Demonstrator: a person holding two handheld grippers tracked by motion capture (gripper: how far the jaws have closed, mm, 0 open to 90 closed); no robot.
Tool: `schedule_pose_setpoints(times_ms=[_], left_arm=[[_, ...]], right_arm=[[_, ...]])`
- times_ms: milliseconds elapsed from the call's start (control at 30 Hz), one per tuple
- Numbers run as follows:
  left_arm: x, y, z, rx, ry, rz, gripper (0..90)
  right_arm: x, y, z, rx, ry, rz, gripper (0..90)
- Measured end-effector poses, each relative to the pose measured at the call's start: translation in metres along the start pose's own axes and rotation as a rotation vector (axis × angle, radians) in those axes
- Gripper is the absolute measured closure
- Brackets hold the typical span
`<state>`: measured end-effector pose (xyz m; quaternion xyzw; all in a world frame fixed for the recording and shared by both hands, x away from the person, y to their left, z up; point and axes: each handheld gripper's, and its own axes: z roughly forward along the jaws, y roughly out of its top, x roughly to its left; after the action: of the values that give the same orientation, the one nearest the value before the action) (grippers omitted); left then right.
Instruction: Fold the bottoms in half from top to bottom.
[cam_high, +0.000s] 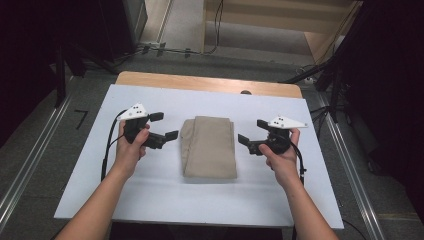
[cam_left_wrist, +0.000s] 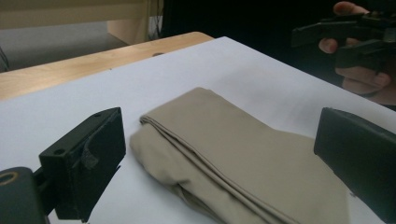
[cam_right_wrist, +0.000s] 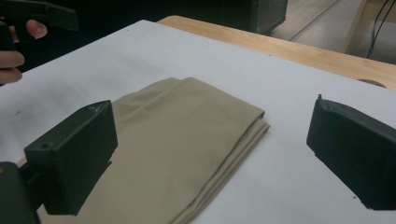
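Observation:
A folded beige cloth (cam_high: 208, 146) lies flat in the middle of the white table top (cam_high: 165, 195). My left gripper (cam_high: 164, 126) hovers just left of the cloth, its jaws wide apart and holding nothing. My right gripper (cam_high: 254, 132) hovers just right of the cloth, also open and free of it. In the left gripper view the cloth (cam_left_wrist: 233, 158) lies beyond my own gripper (cam_left_wrist: 224, 163), and the other gripper (cam_left_wrist: 345, 37) shows at top right. In the right gripper view the cloth (cam_right_wrist: 182, 140) lies under and beyond my own gripper (cam_right_wrist: 210, 158).
The white top rests on a wooden table whose far edge (cam_high: 210, 82) shows as a bare strip. Dark stands and cables (cam_high: 320, 75) sit on the floor behind. White surface lies bare in front of the cloth and at both sides.

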<state>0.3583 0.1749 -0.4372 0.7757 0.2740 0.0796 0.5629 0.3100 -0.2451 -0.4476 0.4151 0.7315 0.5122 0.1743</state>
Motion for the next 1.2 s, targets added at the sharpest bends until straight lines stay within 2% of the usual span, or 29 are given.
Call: schedule_pose_setpoints(times_ms=[67, 333, 433, 567, 667, 800, 867, 933, 1000, 1067, 1133, 1200], left_arm=[[-0.003, -0.008, -0.011, -0.016, -0.012, -0.008, 1.1], [-0.011, -0.043, -0.046, -0.029, 0.014, -0.019, 0.0], [-0.015, -0.055, -0.058, -0.032, 0.012, -0.022, 0.0], [-0.021, -0.068, -0.073, -0.027, 0.028, -0.008, 0.0], [-0.025, -0.075, -0.083, -0.039, 0.022, -0.008, 0.0], [-0.028, -0.088, -0.096, -0.018, 0.05, -0.013, 0.0], [-0.028, -0.093, -0.101, -0.009, 0.058, -0.009, 0.0], [-0.028, -0.099, -0.108, 0.006, 0.086, 0.002, 0.0], [-0.023, -0.105, -0.116, 0.006, 0.101, -0.019, 0.0], [-0.019, -0.111, -0.125, 0.009, 0.129, -0.028, 0.0], [-0.014, -0.116, -0.133, -0.019, 0.134, -0.07, 0.0], [-0.013, -0.116, -0.137, -0.037, 0.138, -0.078, 0.0]], right_arm=[[0.002, -0.008, -0.008, -0.009, 0.004, 0.0, 0.0], [0.01, -0.041, -0.034, -0.017, -0.011, -0.01, 0.0], [0.01, -0.052, -0.046, -0.026, -0.018, 0.001, 0.0], [0.007, -0.068, -0.062, -0.035, -0.035, 0.023, 0.0], [0.003, -0.081, -0.075, -0.037, -0.052, 0.039, 0.0], [-0.005, -0.098, -0.093, -0.03, -0.092, 0.044, 0.0], [-0.009, -0.106, -0.103, -0.032, -0.097, 0.063, 0.0], [-0.012, -0.113, -0.112, -0.031, -0.109, 0.079, 0.0], [-0.014, -0.119, -0.12, -0.034, -0.111, 0.093, 0.0], [-0.015, -0.124, -0.125, -0.028, -0.12, 0.087, 0.0], [-0.016, -0.128, -0.129, -0.012, -0.149, 0.073, 0.0], [-0.02, -0.131, -0.131, -0.007, -0.158, 0.087, 0.0]])
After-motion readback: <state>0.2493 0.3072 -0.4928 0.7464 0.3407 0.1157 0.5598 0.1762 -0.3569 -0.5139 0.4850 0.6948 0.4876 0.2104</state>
